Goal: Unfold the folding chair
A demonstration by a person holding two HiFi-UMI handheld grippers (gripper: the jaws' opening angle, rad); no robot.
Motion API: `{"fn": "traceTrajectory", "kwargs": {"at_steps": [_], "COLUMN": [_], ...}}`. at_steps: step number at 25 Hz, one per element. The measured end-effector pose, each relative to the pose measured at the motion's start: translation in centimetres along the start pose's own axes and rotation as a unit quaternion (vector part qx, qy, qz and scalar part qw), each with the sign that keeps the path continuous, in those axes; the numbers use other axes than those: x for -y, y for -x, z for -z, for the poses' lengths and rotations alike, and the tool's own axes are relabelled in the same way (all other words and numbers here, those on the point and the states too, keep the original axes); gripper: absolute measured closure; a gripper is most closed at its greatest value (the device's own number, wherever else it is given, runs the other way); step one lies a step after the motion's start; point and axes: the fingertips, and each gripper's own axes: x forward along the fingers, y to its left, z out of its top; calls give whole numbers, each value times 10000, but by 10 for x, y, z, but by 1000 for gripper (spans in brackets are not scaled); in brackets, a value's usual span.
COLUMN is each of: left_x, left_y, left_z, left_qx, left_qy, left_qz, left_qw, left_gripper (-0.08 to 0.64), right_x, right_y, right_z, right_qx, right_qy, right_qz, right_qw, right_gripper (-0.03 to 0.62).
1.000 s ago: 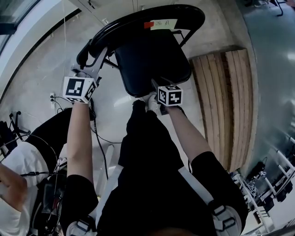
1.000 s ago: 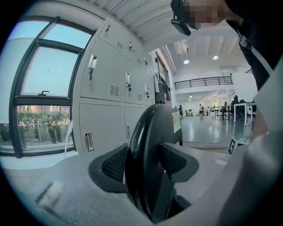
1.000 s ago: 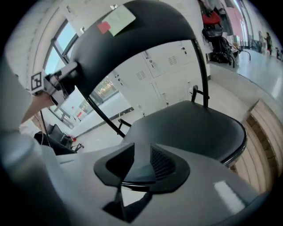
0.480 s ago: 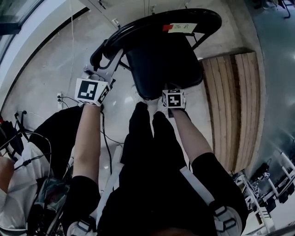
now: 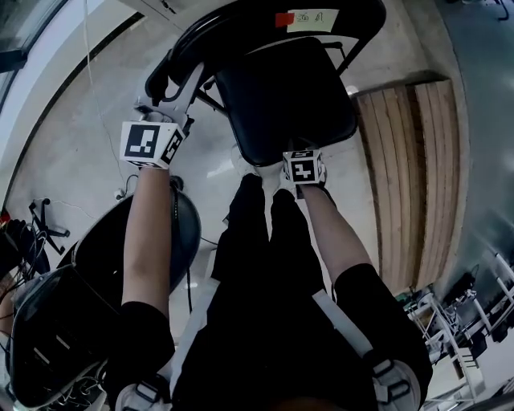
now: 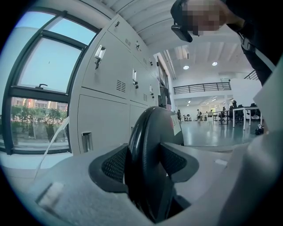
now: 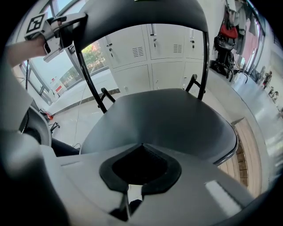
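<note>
two arms (image 5: 148,233) outstretched; left gripper (image 6: 143,165) clamps chair backrest (image 6: 148,132), right gripper (image 7: 140,170) closed at seat (image 7: 163,119) front edge

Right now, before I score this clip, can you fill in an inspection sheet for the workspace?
Surface: pale polished floor; slatted wooden platform on the right.
Job's things: black folding chair, its seat roughly level, its curved backrest bearing a white label with a red tab.
Clutter: dark rounded shell at lower left; what it is cannot be told.
Grippers: left tool clamped on the backrest rim; right tool shut, at the seat's front edge.
Cables: thin white cord across the floor.
Surroundings: grey lockers, large window, metal racks.
</note>
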Motion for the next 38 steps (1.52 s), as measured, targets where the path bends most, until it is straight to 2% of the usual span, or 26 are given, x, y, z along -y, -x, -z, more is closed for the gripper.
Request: {"fn": "traceTrajectory", "kwargs": {"at_steps": [9,19,25,38], "left_x": [-33,-61,-71,-94], "left_y": [-31,-62,-74,-92], "left_z": [10,22,41,67], "left_qx": [171,166,22,-82], "left_qy": [56,142,362,523], "left_qz": [41,160,139,285], "left_qw": [9998,9996,9992,9982], "left_gripper": [324,324,322,322], "right_x": [2,6,9,0], "right_y": [-24,-53,-70,-103], "right_z": [-3,0,28,44], "right_qx": [-204,-485,-970,-1216], "right_qy": [81,-56,-148,-193], "right_qz": [159,276,211,147], "right_qw": [9996,9984,9950,9923], "right_gripper": [588,588,588,586]}}
